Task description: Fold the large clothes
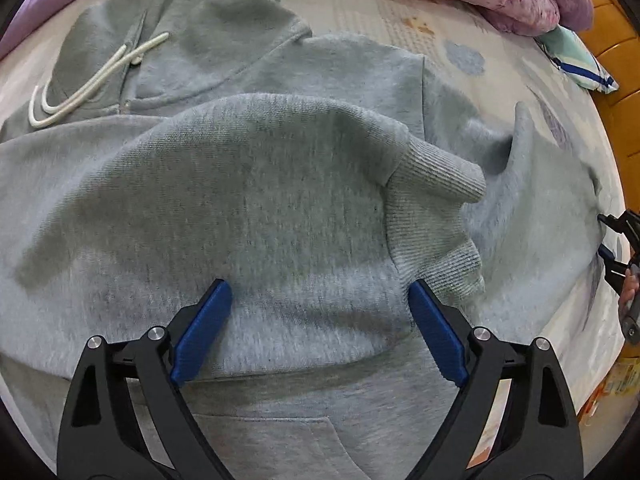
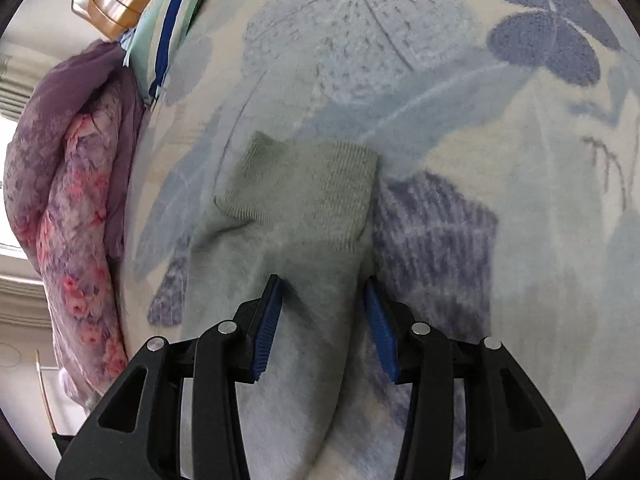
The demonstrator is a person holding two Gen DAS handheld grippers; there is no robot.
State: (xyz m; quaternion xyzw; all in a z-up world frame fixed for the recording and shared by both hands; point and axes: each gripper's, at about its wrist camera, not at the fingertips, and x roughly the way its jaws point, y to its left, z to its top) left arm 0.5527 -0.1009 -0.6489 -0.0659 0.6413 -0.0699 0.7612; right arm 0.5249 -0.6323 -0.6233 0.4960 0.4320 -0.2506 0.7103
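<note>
Soft, even daylight; slight motion blur; strong fisheye bending at edges.

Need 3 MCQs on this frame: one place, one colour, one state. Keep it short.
1. Where does the folded sleeve's ribbed cuff lie?
A on the grey cotton hoodie's body
B on the floral pillow
C off the bed

2. Colour of the hoodie's drawstring cord?
A black
B white
C red

3. State of the right tongs?
A shut on nothing
B out of view
C open, straddling the other sleeve

Answers: 1 A, the cuff rests across the chest in the left view. 2 B, the cord is pale white. 3 C, blue pads sit apart either side of the fabric.
</note>
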